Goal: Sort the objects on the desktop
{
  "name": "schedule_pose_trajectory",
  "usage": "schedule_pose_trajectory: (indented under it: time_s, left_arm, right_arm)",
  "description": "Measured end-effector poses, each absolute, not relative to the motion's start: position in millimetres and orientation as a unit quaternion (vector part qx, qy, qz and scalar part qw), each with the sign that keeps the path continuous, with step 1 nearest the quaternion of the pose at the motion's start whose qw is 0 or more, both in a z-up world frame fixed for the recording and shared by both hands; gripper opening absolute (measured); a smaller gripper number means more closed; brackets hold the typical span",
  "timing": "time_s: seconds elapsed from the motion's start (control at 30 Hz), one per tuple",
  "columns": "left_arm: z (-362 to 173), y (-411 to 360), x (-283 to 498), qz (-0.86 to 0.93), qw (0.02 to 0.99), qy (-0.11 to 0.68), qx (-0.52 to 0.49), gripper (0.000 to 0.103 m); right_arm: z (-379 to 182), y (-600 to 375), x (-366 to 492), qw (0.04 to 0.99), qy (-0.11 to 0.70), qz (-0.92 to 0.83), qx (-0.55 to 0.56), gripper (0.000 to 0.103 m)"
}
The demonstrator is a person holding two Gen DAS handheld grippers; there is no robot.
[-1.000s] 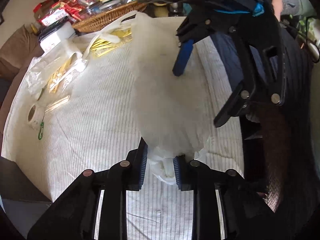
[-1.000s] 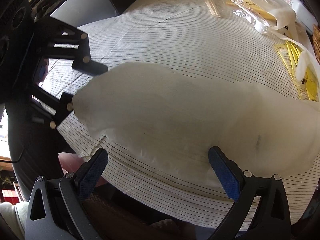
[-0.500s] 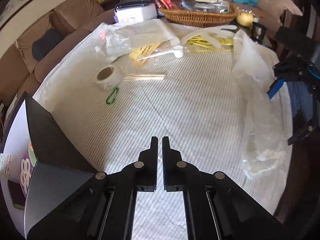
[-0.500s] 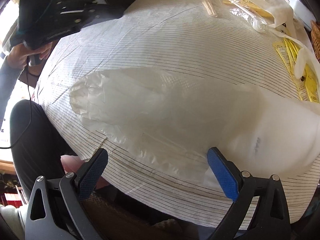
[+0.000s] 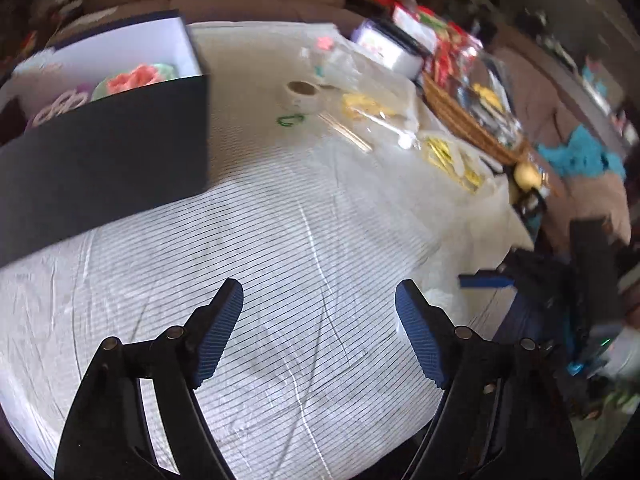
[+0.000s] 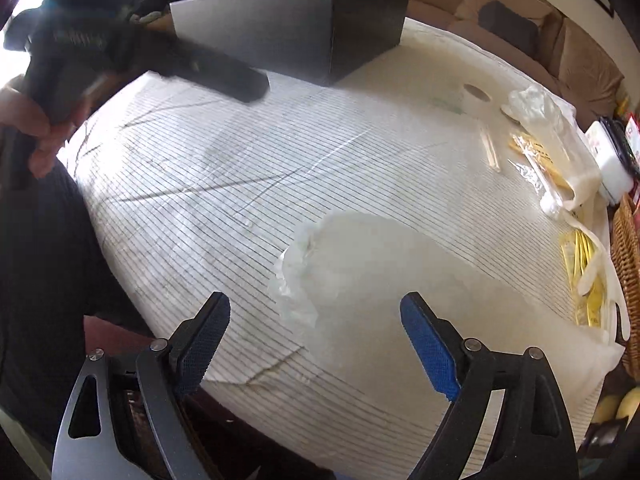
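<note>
A second ago the left gripper (image 5: 319, 320) pinched the edge of the translucent plastic bag; since then it has let go and swung away over the striped tablecloth (image 5: 280, 240), and its jaws have just been opening, with nothing between them.

In the left wrist view the blue pads stand wide apart above bare cloth. A dark box (image 5: 104, 152) with a white inside sits at the upper left, holding pink and green items that are too blurred to name. Beyond it lie a roll of tape (image 5: 302, 94), a green carabiner (image 5: 290, 120) just beside the roll, thin wooden sticks (image 5: 348, 136), clear wrappers and yellow packets (image 5: 452, 156). A wicker basket (image 5: 468, 124) stands at the far right edge of the table. The right gripper (image 5: 486, 281) shows only as a blurred blue pad at the right.

In the right wrist view the right gripper (image 6: 316, 332) hangs open over the near table edge; its jaws have narrowed only slightly. The plastic bag (image 6: 360, 264) lies flat on the cloth ahead of the fingers, its crumpled mouth toward the left, touched by neither pad. The left gripper (image 6: 256, 86) is a dark blur at the upper left, gripped by a hand (image 6: 32, 128), near the dark box (image 6: 320, 32).
</note>
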State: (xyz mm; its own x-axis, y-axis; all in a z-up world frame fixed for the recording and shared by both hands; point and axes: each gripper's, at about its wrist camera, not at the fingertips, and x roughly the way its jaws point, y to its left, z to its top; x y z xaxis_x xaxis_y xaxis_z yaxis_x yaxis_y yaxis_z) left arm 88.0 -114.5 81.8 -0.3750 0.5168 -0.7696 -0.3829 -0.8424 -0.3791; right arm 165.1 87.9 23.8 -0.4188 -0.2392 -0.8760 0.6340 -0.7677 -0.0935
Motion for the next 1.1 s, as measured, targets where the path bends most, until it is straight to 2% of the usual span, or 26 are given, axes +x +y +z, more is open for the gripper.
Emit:
schedule_pose_trajectory:
  time_s: [0.13,0.2,0.23,0.27,0.33,0.47,0.67,0.8,0.87,0.97,1.1]
  left_arm:
    - [90,-144,98,0.833,0.245,-0.111,-0.484,0.077]
    - [95,-144,108,0.835,0.246,-0.105,-0.481,0.077]
    - [97,-143,112,0.835,0.247,-0.101,-0.481,0.077]
    - [99,-142,115,0.835,0.249,-0.098,-0.481,0.077]
    - [102,-138,121,0.835,0.251,-0.093,-0.48,0.077]
    - [112,-132,127,0.836,0.265,-0.097,-0.471,0.077]
    - [136,-121,132,0.848,0.269,-0.1,-0.445,0.078]
    - [146,-128,139,0.854,0.266,-0.134,-0.426,0.079]
    - [147,-135,143,0.857,0.258,-0.147,-0.422,0.08]
    - [147,-151,150,0.858,0.249,-0.167,-0.417,0.08]
    - [134,-169,151,0.849,0.244,-0.198,-0.425,0.084]
  right_arm:
    - [9,64,162,0.251,0.265,-0.822,0.438,0.091]
    - [9,61,156,0.247,0.259,-0.825,0.438,0.086]
    - [11,63,151,0.244,0.253,-0.827,0.439,0.054]
    - [14,66,146,0.242,0.241,-0.828,0.444,0.033]
    - [26,78,134,0.252,0.199,-0.827,0.462,0.021]
    - [95,106,125,0.252,0.159,-0.853,0.428,0.018]
    - [277,157,99,0.294,0.054,-0.885,0.357,0.017]
    - [398,181,88,0.365,-0.044,-0.876,0.311,0.017]
    - [438,183,90,0.375,-0.047,-0.88,0.289,0.017]
    - [452,196,87,0.366,-0.061,-0.883,0.288,0.017]
    - [404,213,59,0.321,-0.09,-0.871,0.362,0.015]
